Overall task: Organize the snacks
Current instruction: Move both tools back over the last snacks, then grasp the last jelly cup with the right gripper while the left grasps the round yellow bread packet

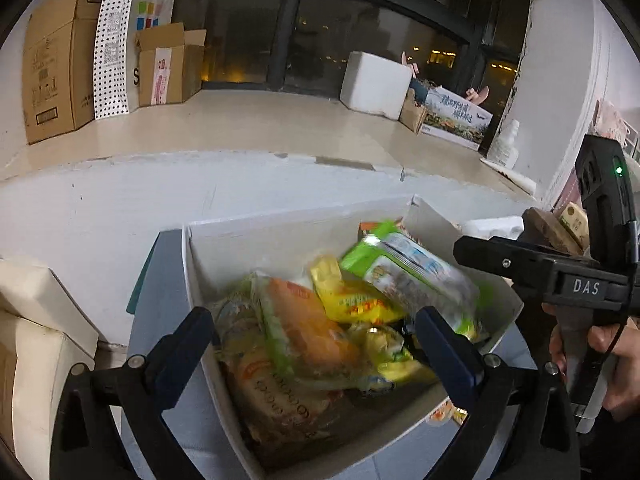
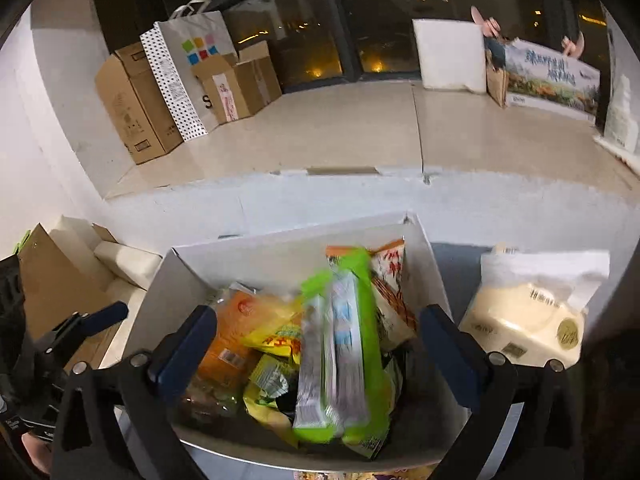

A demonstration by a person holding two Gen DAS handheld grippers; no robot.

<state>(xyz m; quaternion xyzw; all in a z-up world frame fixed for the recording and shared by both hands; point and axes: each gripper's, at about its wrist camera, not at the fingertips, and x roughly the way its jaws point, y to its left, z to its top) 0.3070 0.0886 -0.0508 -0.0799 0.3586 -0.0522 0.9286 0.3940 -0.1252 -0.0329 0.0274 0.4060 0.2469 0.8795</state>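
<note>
An open white cardboard box (image 1: 280, 236) stands on a pale grey bench (image 1: 168, 264) and is heaped with snack packets. On top lies a long green-edged, clear-windowed plastic packet (image 2: 340, 352), slightly blurred, leaning across a yellow foil packet (image 1: 352, 300) and an orange bag in clear wrap (image 1: 308, 328). An orange-and-white printed bag (image 2: 390, 268) stands against the box's far corner. The left tool (image 1: 316, 344) hangs over the near side of the box with its blue-padded jaws spread wide and nothing between them. The right tool (image 2: 320, 348) hovers above the green packet, jaws likewise wide and gripping nothing. A cream soft pack of tissues (image 2: 528, 316) sits just beside the box on the bench.
</note>
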